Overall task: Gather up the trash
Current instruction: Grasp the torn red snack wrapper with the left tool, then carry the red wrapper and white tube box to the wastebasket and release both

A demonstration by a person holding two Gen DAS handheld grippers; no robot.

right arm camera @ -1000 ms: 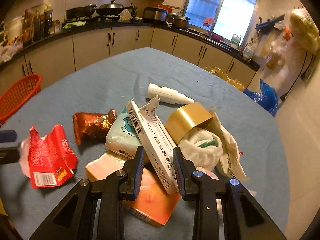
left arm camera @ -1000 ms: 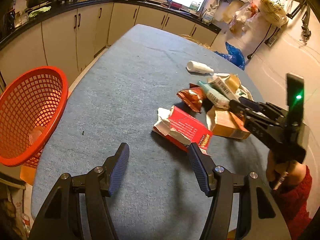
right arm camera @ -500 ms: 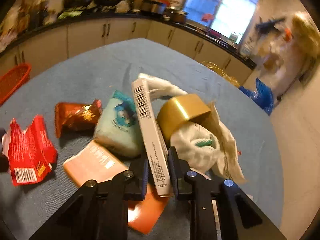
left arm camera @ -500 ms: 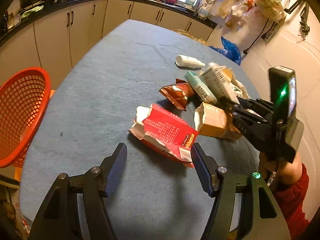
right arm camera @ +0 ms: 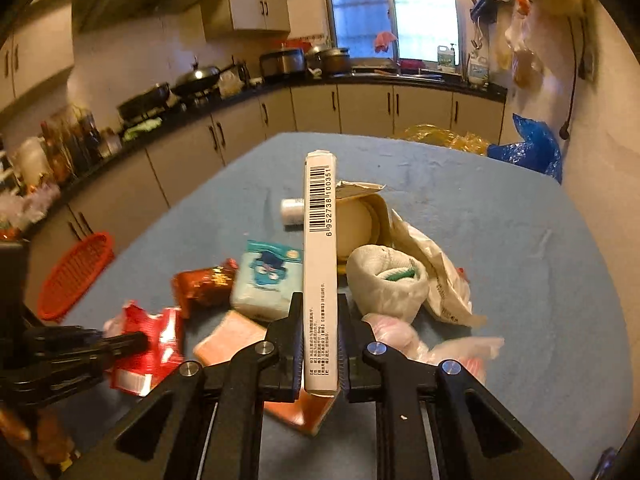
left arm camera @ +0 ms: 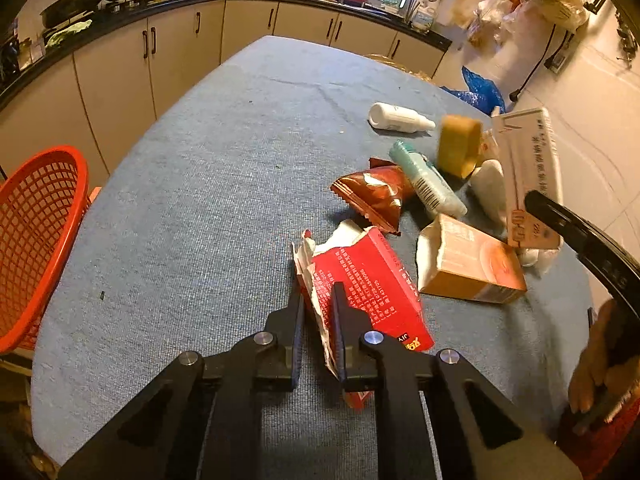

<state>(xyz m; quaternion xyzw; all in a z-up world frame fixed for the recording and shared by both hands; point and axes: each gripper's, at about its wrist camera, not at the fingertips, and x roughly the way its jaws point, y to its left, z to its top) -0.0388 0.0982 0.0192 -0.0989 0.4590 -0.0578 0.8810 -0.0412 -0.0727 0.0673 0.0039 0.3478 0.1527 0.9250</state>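
On the blue-grey table (left arm camera: 200,200) lies a torn red carton (left arm camera: 368,280). My left gripper (left arm camera: 318,294) is closing its jaws, and the pads pinch the carton's torn white edge. My right gripper (right arm camera: 320,298) is also closing, its pads pressing on a long white box with a barcode (right arm camera: 319,208). That box is lifted off the trash pile and stands on end. In the left wrist view the same white box (left arm camera: 528,160) is at the right, above one dark finger (left arm camera: 560,220). A red mesh basket (left arm camera: 40,220) stands off the table's left edge.
The pile holds a brown snack wrapper (left arm camera: 372,196), a teal tissue pack (left arm camera: 424,180), an orange carton (left arm camera: 468,264), a white bottle (left arm camera: 396,118), a gold roll (left arm camera: 458,144) and crumpled white wrappings (right arm camera: 384,280). Cabinets (left arm camera: 180,60) run along the far side.
My left gripper moved forward to the red carton and its wide jaws came together on the torn edge. My right gripper tightened on the white box, lifted it and rolled it upright.
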